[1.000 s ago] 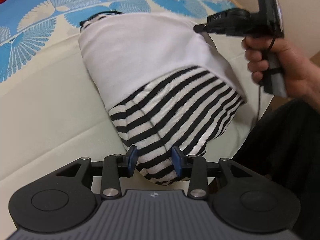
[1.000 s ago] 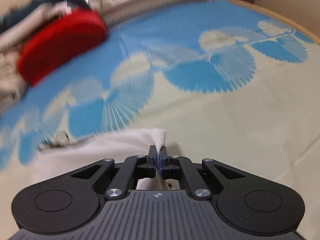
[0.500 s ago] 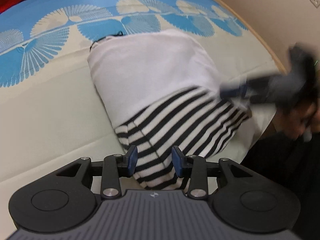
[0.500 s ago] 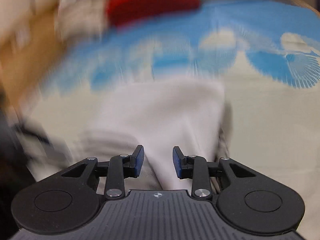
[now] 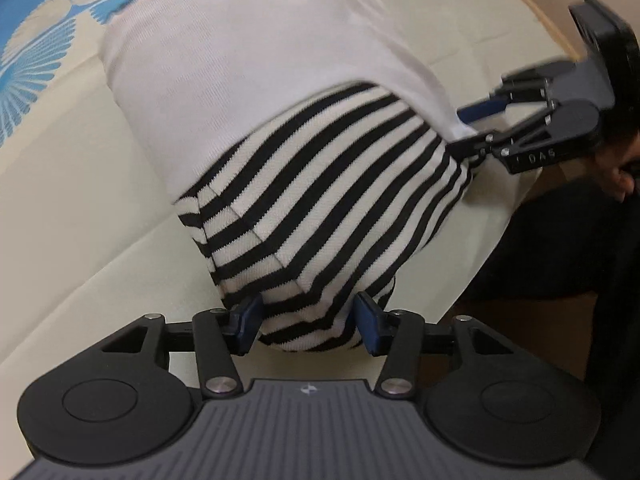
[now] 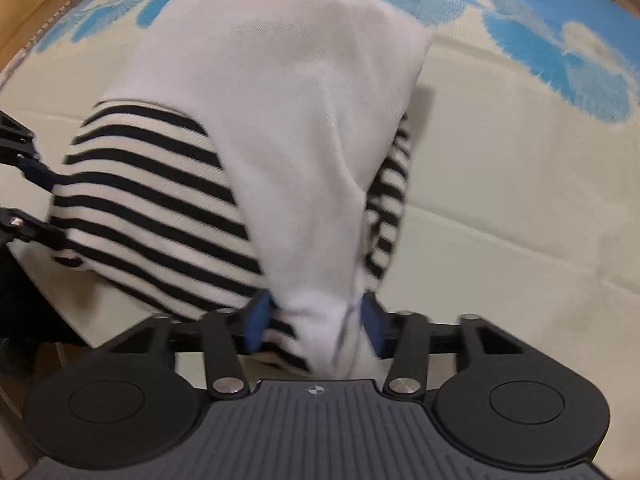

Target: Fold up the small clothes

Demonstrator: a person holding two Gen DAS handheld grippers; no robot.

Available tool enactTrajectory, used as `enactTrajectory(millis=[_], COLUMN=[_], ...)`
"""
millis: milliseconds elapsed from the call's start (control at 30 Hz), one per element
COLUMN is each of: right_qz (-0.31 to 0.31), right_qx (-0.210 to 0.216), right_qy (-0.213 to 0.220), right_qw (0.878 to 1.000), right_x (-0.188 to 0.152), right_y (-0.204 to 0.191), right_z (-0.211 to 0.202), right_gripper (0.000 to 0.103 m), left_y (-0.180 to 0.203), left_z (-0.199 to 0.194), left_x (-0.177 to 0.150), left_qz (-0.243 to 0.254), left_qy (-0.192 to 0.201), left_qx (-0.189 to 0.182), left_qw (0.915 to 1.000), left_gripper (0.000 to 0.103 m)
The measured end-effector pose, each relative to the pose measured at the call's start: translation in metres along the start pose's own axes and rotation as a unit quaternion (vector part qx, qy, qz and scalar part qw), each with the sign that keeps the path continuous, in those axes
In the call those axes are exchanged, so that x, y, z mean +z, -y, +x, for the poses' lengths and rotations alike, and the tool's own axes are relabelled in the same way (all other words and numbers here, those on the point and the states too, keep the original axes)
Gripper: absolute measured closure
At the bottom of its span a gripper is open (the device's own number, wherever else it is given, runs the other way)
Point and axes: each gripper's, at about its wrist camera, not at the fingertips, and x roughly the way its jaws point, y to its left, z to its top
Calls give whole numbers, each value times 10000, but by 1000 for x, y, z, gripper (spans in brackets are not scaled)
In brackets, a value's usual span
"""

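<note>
A small garment lies partly folded on the table: a plain white part (image 5: 248, 64) lies over a black-and-white striped part (image 5: 328, 208). My left gripper (image 5: 308, 326) is open, its jaws either side of the striped near end. My right gripper (image 6: 314, 320) is open, its jaws astride the white corner (image 6: 320, 312) where it overlaps the stripes (image 6: 152, 196). In the left wrist view the right gripper (image 5: 470, 130) reaches the garment's right edge. In the right wrist view the left gripper's fingers (image 6: 36, 174) touch the striped end at far left.
The table carries a cream cloth with blue fan patterns (image 6: 580, 68) toward the far side. The table's front edge (image 5: 492, 248) runs close to the garment's near right, with a dark-clothed person (image 5: 580, 248) beyond it. A wooden rim (image 6: 36, 4) shows at far left.
Right gripper, shut on the white edge a second ago, let go, swung round and now sits open at the white corner. Left gripper stayed open and moved closer over the striped end.
</note>
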Motion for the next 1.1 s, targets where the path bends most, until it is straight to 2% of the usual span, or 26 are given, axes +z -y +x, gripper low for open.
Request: enactTrajectory(millis=[67,167,233,300,433,533,567,633,700,767,900,967,1033,1100], right_qz=[200,543,1044,1547,2284,2562,2634,2836,2976,2997,2960,2985,3024,3080], right_qx=[89,191,321,431,553,599,626,704,706,687,626,633,652,660], right_qy=[167,788,1183,1351,1184,1044,992,842,717,668,605,589,582,592], right_qw=[9996,9952,9870,9777,9648,9591,9575,9527,9494,9492,9512,9505,9492,9472], right_x=[3,10,14,18,28,37,39,42,44,46,51,52,54,54], right_y=[6,15,27,40,56,60,63,67,70,71,71,72,73,74], right_z=[-7,-26,-36,-37,-20,-3,1,13,21,27,35,37,40,41], right_gripper=[51,50,49,49,46,43,41,41,40,38,37,37,37,37], left_y=[-11,-34,-51,-68,-92,-111,-116,-123,-127,-129,-129,-131,-130,-133], left_z=[-13,-36,-43,-42,-28,-16,-8,1,12,22,34,37,40,44], left_x=[2,6,10,14,21,25,27,34,38,45,51,53,54,56], left_qz=[-230,-853,-1373,-1986,-2880,-3387,-3607,-3830,-3851,-3883,-3726,-3793,-3718,-3752], left_qy=[285,890,1204,1382,1397,1534,1416,1403,1421,1252,1267,1245,1272,1239], left_qx=[-101,-439,-470,-390,-630,-916,-934,-979,-1060,-1021,-1015,-1096,-1082,-1096], left_qw=[9993,9914,9821,9695,9453,9238,9171,9078,9057,9073,9137,9103,9132,9120], left_gripper=[48,45,31,22,22,19,19,19,18,18,16,16,16,16])
